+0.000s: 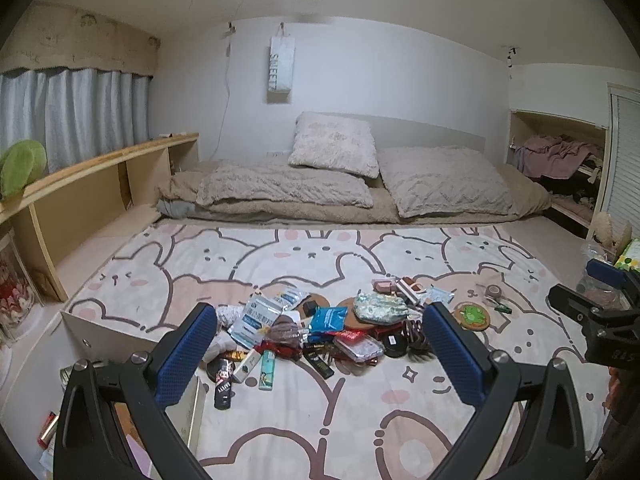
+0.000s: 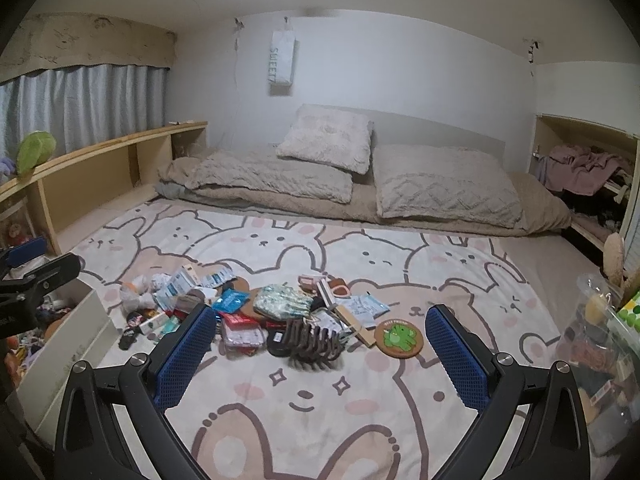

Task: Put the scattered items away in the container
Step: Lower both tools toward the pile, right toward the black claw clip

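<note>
The right gripper (image 2: 320, 344) hangs wide open above a brown hair claw (image 2: 314, 345) and a frog coaster (image 2: 398, 338), near the bunny blanket's (image 2: 320, 420) middle.

White walls (image 1: 360, 68), grey curtains (image 1: 76, 116), wooden shelf (image 1: 100, 168), bunny-print bedding (image 2: 360, 248), pillows (image 1: 336, 144)

The printed blanket (image 2: 360, 420) is seen to be matt, soft cloth. The pillows (image 2: 444, 184) are covered in textured, plush fabric. The shelf (image 1: 100, 168) is made of pale, smooth wood. The gripper pads (image 1: 452, 352) are faced with dimpled blue rubber on matt black plastic. Glossy foil sachets (image 1: 328, 318) are noted. The coaster (image 2: 401, 338) appears cork-backed.
</note>
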A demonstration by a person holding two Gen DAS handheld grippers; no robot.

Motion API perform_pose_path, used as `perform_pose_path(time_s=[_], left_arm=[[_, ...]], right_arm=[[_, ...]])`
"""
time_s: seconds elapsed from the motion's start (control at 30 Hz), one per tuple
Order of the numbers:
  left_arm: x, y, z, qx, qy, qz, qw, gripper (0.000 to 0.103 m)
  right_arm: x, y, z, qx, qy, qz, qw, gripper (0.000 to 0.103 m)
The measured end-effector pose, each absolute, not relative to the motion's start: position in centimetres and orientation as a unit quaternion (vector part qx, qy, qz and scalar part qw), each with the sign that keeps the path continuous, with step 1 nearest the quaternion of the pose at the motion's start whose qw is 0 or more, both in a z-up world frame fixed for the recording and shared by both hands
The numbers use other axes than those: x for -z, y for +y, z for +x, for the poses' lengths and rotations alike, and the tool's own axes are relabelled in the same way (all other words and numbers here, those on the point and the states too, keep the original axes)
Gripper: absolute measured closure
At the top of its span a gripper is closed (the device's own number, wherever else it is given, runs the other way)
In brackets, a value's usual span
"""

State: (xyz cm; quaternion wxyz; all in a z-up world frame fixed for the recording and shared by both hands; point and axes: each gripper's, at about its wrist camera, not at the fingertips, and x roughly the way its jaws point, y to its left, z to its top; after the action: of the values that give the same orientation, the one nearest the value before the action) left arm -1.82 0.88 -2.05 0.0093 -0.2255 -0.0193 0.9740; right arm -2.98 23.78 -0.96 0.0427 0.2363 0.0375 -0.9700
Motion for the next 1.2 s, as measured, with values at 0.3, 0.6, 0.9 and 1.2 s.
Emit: perform_pose_path(time_s=[0.3,0.6,0.9,1.2], left_arm=[[5.4,-0.3,-4.2,-0.963,-0.028,-0.269,-0.007,0.000],[9.6,-0.1,-6.8,-0.945,-0.023,-0.326,-0.014,0.000],[13.3,0.9,-8.7,-0.932,-0.021,-0.362,-0.017,0.000],[16.9,1.0,-10.4,-0.918,-0.031,-0.394,-0.036,0.002]], right_arm=[[3.4,25.3,-5.0,0.962,0.024,0.270,0.027,0.000],[6.7,25.7,-7.2,0.952,0.042,0.304,0.012,0.000],[10.2,26.4,-9.8,0.943,0.039,0.332,-0.008,0.000],[14.6,26.0,-12.3,0.930,0.032,0.366,-0.006,0.000]])
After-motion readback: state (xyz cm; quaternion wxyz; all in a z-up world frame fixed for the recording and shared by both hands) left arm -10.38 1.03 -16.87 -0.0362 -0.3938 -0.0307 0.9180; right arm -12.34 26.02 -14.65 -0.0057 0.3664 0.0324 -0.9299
